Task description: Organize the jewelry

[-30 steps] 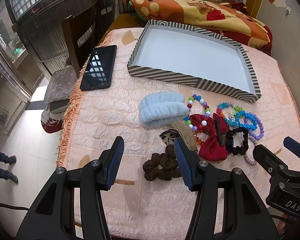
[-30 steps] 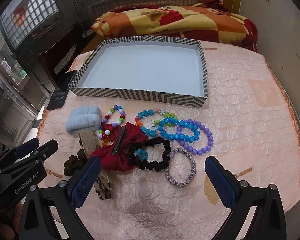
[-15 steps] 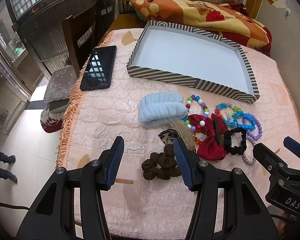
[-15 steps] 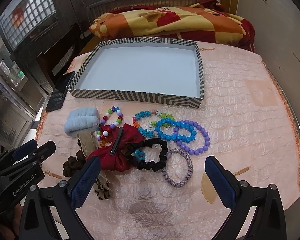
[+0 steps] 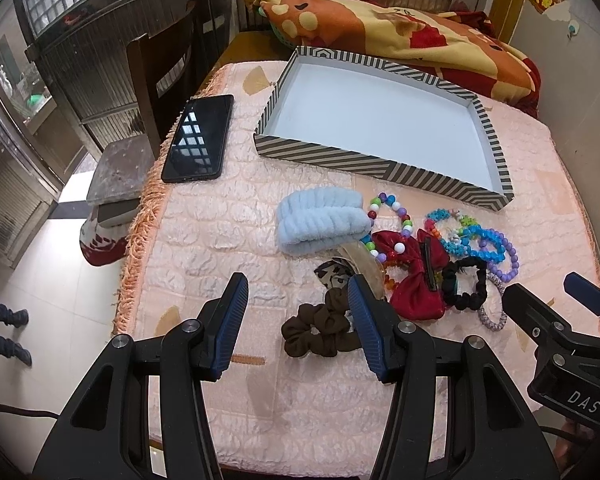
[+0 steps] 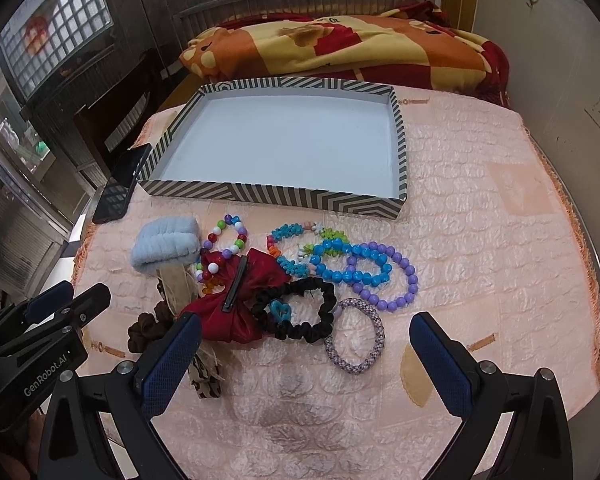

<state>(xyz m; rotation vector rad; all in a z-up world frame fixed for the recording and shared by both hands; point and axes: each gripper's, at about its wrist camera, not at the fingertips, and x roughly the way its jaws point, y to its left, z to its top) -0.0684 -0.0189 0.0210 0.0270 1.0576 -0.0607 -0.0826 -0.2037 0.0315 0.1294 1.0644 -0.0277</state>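
Left hand-held gripper [image 5: 298,312]: jaws apart, empty, above brown scrunchie [image 5: 318,330].
Right hand-held gripper [image 6: 306,354]: wide apart, empty.
Jewelry pile [image 6: 300,276]: lay on table [image 6: 480,248], near striped tray [image 6: 276,194].

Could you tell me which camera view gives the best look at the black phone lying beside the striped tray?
The left wrist view: the black phone lies fully visible there, screen up, left of the striped tray. In the right wrist view only part of the phone shows, seen at a slant and partly hidden behind the tray's left wall.
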